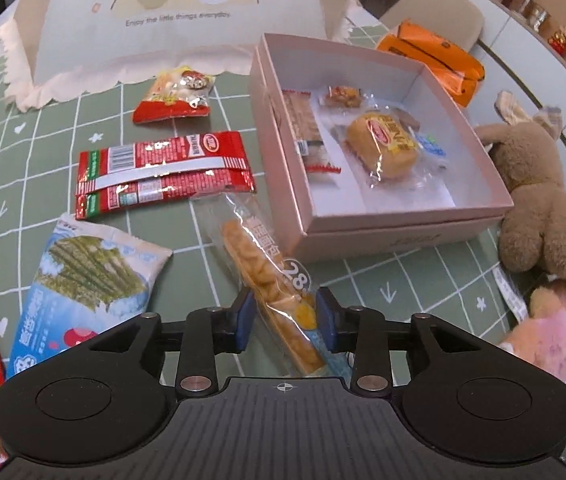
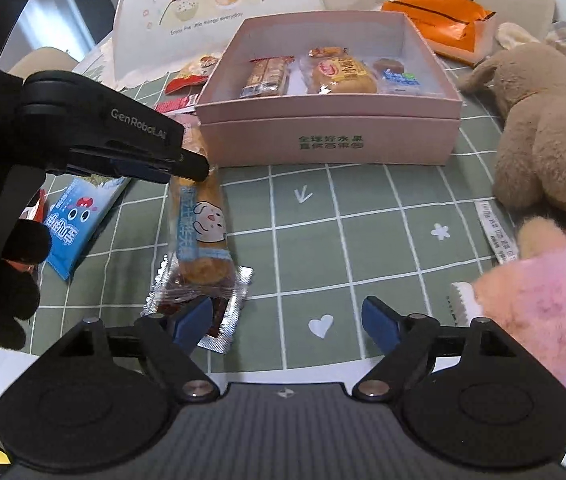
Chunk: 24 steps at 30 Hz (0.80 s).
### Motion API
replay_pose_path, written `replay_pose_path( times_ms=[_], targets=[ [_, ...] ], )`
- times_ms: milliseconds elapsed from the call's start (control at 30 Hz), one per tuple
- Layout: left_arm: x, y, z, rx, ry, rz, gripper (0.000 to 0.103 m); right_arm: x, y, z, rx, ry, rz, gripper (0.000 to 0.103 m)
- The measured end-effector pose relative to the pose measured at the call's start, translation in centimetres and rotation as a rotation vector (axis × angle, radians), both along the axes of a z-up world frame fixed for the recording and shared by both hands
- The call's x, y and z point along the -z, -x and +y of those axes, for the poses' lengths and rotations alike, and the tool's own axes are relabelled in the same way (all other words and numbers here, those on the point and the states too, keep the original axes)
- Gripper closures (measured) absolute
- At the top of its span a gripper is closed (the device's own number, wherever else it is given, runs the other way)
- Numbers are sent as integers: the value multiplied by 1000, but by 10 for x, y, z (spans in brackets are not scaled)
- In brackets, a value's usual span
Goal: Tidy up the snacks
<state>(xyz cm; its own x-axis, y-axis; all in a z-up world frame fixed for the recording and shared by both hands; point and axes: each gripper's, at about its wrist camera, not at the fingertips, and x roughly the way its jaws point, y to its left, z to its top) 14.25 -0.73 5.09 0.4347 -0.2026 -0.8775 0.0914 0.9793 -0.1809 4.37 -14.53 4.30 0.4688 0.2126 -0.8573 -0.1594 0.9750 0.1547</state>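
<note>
Pink box point(image 2: 323, 128) holds four or so wrapped snacks (most lie loose on the counter point(image 2: 323, 232)); left gripper point(image 1: 283, 320) jaws straddle the long biscuit packet point(image 1: 271, 276) unclamped, right gripper point(image 2: 285, 320) jaws apart, empty

Glossy plastic wrappers point(image 1: 165, 172) (matt cardboard box point(image 1: 403, 220)).

Bright even light; foil wrappers point(image 1: 163, 172) glare; fisheye bends edges; soft shadows.

Snacks point(image 1: 165, 174) loose — pink box point(image 1: 479, 188) part-filled
</note>
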Motion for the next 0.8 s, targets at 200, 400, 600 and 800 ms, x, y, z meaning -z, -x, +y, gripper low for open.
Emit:
replay_pose_path(
  times_ms=[200,400,600,800],
  targets=[
    [8,-3,5,-23,17,29,48,1,-3,13,-54,-11,-2,20],
    [18,-8,1,-12,45,77,56,1,-4,30,-115,-30,-18,20],
    [19,29,32,58,38,31,68,-4,10,32,-198,45,-82,20],
    [12,76,80,-32,41,2,69,7,6,45,-225,10,-40,20]
  ],
)
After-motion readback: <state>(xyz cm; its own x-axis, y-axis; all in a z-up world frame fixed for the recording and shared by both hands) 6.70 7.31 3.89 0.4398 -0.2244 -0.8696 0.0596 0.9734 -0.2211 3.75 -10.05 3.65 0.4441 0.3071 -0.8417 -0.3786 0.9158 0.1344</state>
